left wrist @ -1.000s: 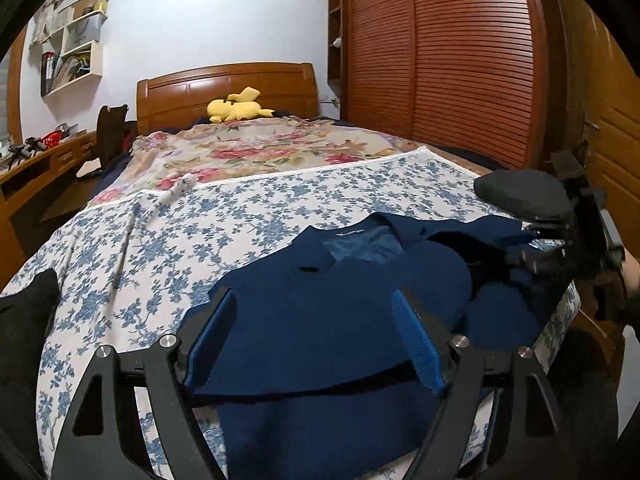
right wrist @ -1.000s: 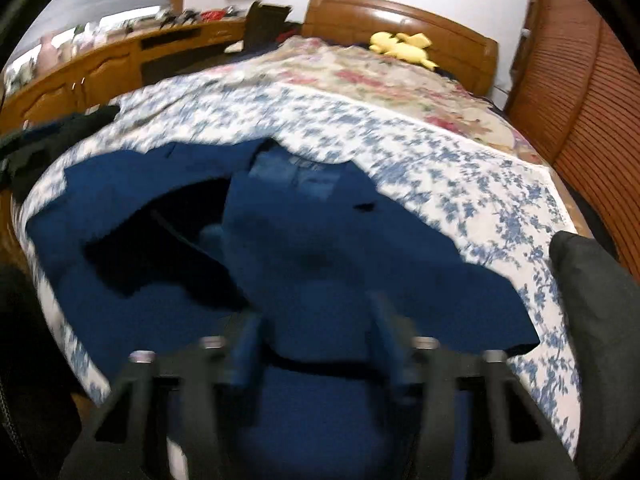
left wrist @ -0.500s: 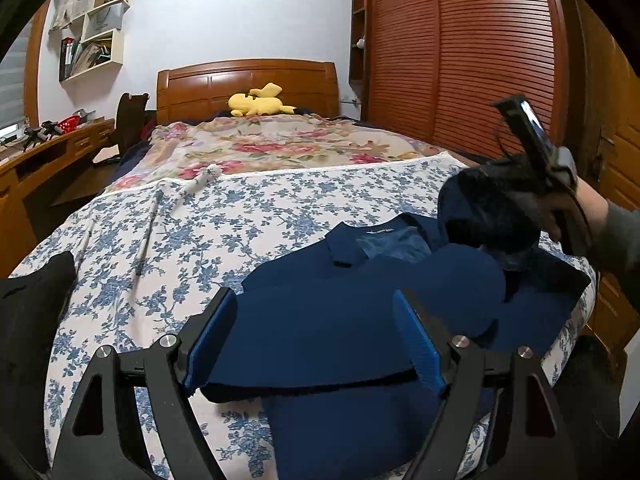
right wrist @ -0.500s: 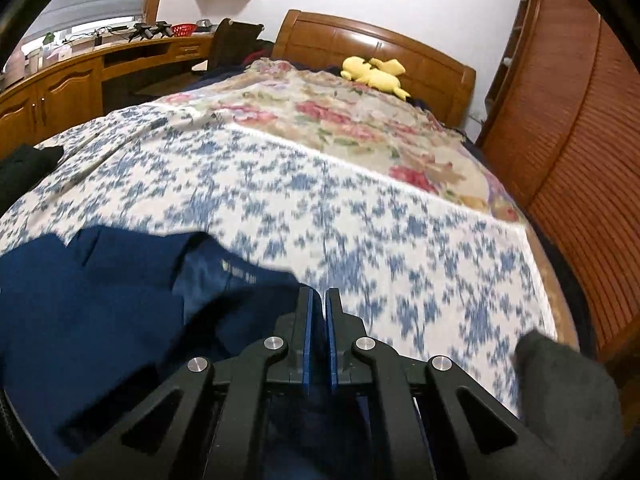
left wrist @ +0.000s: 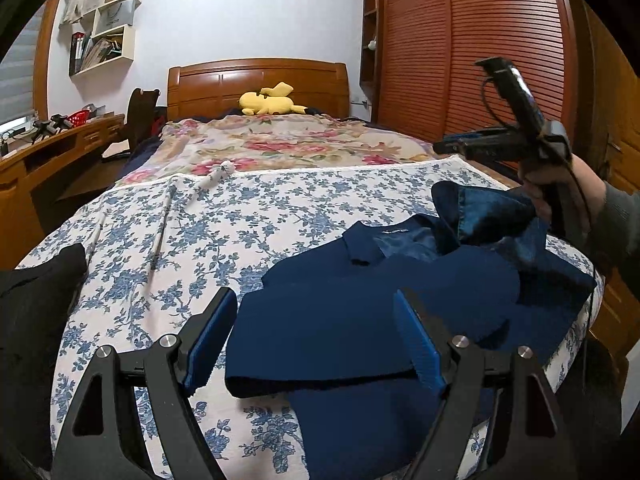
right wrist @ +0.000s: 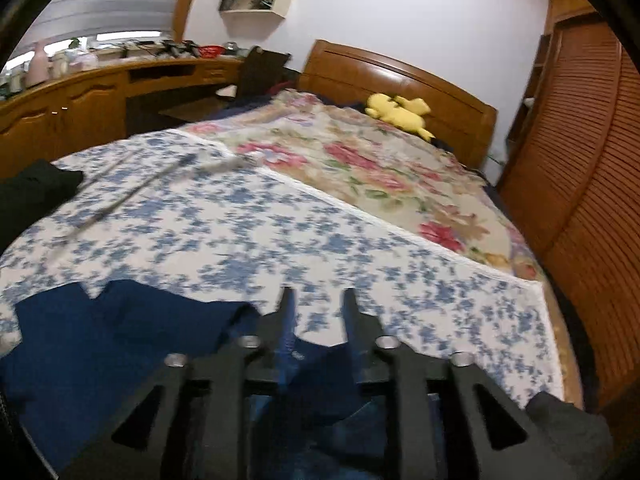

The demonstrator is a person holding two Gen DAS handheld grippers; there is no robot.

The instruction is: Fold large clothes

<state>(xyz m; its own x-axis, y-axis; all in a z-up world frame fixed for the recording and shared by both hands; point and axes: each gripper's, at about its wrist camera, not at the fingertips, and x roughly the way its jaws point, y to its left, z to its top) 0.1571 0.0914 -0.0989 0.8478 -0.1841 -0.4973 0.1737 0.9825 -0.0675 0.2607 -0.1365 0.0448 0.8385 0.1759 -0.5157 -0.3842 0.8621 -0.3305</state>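
Mid-fold on the bed: right gripper, jaws opening, releases the navy garment at three o'clock; left gripper hovers wide, empty; smoothing likely follows.

Black tongs, blue pads, seemingly grey sleeve.

A yellow plush toy is laid against the wooden headboard of the bed, above a flowered quilt and a blue-flowered sheet. Slatted wardrobe doors are seen beyond, wall shelves opposite, a cluttered counter beneath.
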